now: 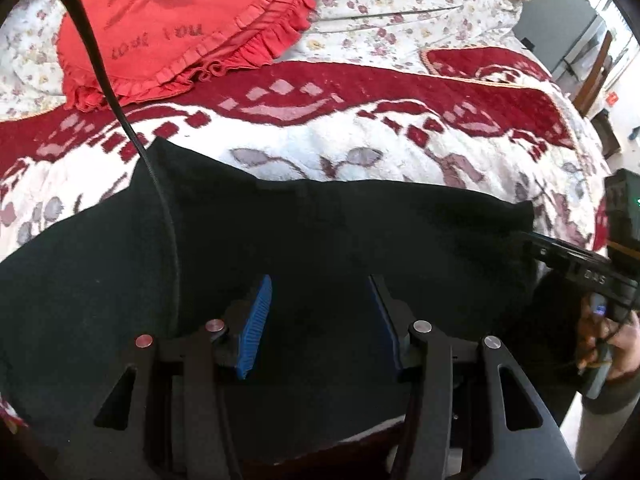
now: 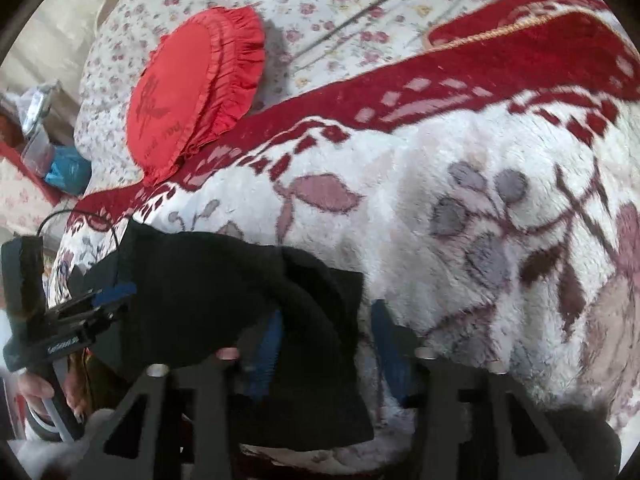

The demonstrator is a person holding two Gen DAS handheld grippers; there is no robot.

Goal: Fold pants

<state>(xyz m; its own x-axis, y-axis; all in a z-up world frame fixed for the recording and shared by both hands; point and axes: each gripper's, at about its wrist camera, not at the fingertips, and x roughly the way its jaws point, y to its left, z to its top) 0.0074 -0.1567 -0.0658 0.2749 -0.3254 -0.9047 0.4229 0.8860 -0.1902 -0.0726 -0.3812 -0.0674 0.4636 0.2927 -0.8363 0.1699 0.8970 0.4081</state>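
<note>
The black pants [image 1: 300, 240] lie spread across the red and white fleece blanket [image 1: 320, 144] on the bed. My left gripper [image 1: 320, 292] is open, its blue pads [image 1: 256, 320] hovering over the middle of the pants, with black fabric between and below them. In the right wrist view the pants [image 2: 224, 292] form a bunched fold at lower left. My right gripper [image 2: 326, 320] is open at the pants' right edge, its left pad partly hidden by fabric. The other gripper [image 1: 580, 268] shows at the right edge of the left wrist view.
A red frilled heart cushion [image 1: 180, 28] lies on the floral sheet [image 1: 400, 4] beyond the blanket. A black cable [image 1: 120, 112] crosses the left side. Clutter [image 2: 44, 140] sits beside the bed at left. Furniture [image 1: 560, 28] stands at far right.
</note>
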